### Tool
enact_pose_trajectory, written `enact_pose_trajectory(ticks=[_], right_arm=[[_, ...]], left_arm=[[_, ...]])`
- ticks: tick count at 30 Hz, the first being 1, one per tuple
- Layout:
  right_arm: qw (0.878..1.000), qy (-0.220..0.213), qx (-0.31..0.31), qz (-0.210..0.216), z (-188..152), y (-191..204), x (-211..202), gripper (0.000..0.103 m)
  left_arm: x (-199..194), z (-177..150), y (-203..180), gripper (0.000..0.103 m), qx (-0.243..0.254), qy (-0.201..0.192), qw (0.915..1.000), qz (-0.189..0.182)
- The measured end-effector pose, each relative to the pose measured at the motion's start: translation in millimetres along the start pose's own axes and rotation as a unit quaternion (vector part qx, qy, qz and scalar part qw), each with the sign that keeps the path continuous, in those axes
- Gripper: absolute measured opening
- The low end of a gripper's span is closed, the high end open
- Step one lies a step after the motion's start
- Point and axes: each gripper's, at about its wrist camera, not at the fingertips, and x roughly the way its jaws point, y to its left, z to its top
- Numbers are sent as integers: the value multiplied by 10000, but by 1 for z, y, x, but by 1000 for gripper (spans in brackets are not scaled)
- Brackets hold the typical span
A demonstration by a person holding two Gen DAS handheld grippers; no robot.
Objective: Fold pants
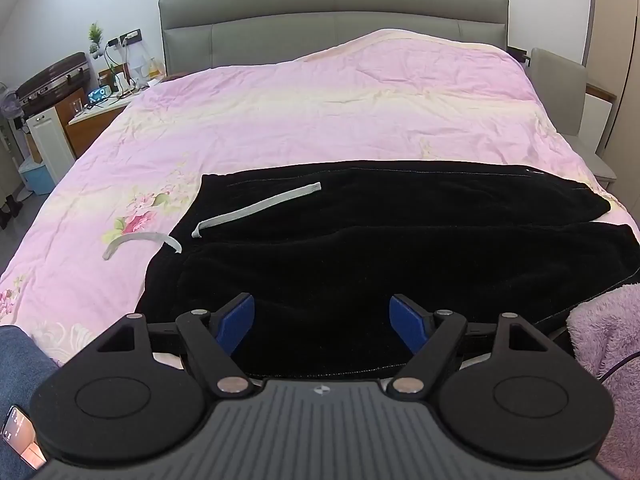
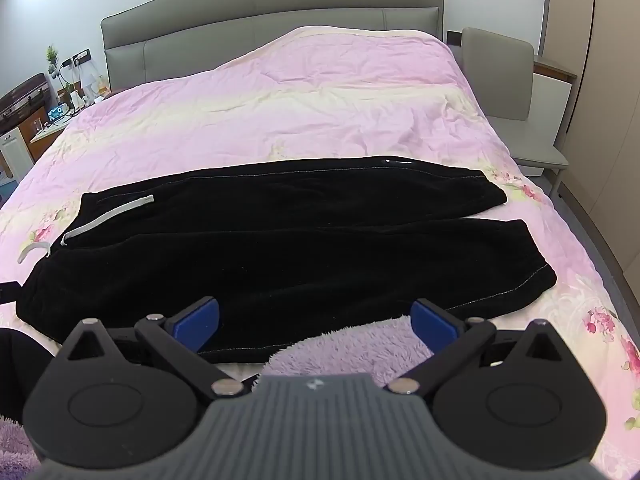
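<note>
Black pants (image 1: pixel 360 248) lie spread flat across the pink quilt, waistband to the left, both legs running right. Two grey drawstrings show at the waist: one (image 1: pixel 256 210) rests on the black cloth, the other (image 1: pixel 140 242) trails onto the quilt. My left gripper (image 1: pixel 322 320) hovers over the near edge of the pants, open, blue pads (image 1: pixel 236 324) wide apart with nothing between them. In the right wrist view the same pants (image 2: pixel 280 240) fill the middle. My right gripper (image 2: pixel 316 320) is open above the near leg's hem edge, with nothing between its pads.
The pink floral quilt (image 1: pixel 300 112) covers the bed up to a grey headboard (image 1: pixel 332 20). A fuzzy purple fabric (image 2: pixel 352 348) lies at the near edge beside the pants. A cluttered nightstand (image 1: pixel 104 96) stands on the left, a grey chair (image 2: pixel 516 92) on the right.
</note>
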Motion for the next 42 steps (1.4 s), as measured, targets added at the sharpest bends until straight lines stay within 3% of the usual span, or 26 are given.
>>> enact_pose_trajectory(ticks=[42], right_arm=[[9999,67,93,-1,1,-5,-1,98]], left_arm=[[7,3,-7,90,23,15,10000,1]])
